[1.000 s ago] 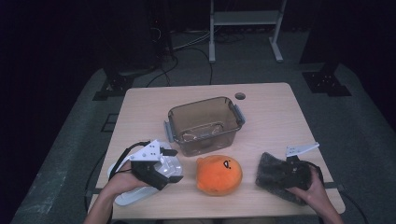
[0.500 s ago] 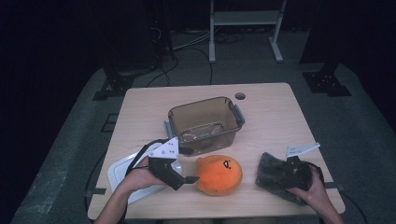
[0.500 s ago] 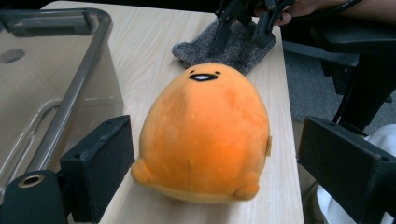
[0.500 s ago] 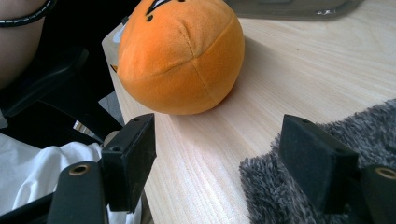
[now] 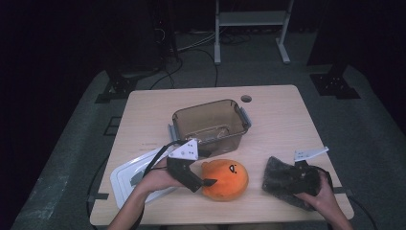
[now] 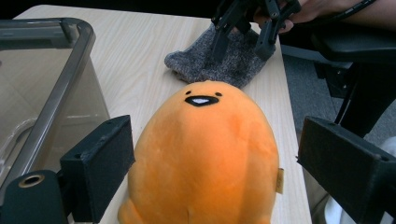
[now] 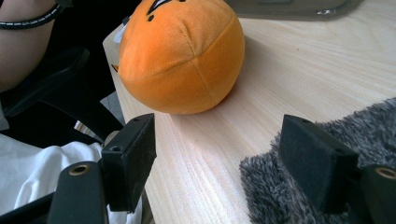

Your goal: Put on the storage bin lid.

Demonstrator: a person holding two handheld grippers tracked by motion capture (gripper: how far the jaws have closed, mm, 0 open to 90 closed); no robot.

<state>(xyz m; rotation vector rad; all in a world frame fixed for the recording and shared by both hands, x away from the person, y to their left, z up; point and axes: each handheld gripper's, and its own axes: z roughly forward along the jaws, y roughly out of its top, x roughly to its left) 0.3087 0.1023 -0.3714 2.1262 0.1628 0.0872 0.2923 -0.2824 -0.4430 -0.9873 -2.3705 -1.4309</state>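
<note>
An orange egg-shaped plush (image 5: 227, 179) with a small black face lies near the table's front edge. My left gripper (image 5: 203, 179) has come in from its left side. In the left gripper view the plush (image 6: 205, 149) sits between the wide-open jaws of this gripper (image 6: 222, 163), with the left pad (image 6: 100, 158) close beside it. A grey fuzzy cloth (image 5: 280, 179) lies to the right. My right gripper (image 5: 294, 177) rests over it, open. In the right gripper view one pad (image 7: 317, 163) stands over the cloth's (image 7: 299, 196) edge, and the plush (image 7: 182, 51) lies beyond.
A clear brown plastic bin (image 5: 225, 136) stands open-topped at the table's middle, just behind the plush. Its white lid (image 5: 129, 175) lies flat at the front left under my left forearm. The table has a cable hole (image 5: 246, 98) at the back.
My left gripper has moved right from over the white lid to the plush, and its open jaws now straddle it. The right gripper and the cloth have stayed put.
</note>
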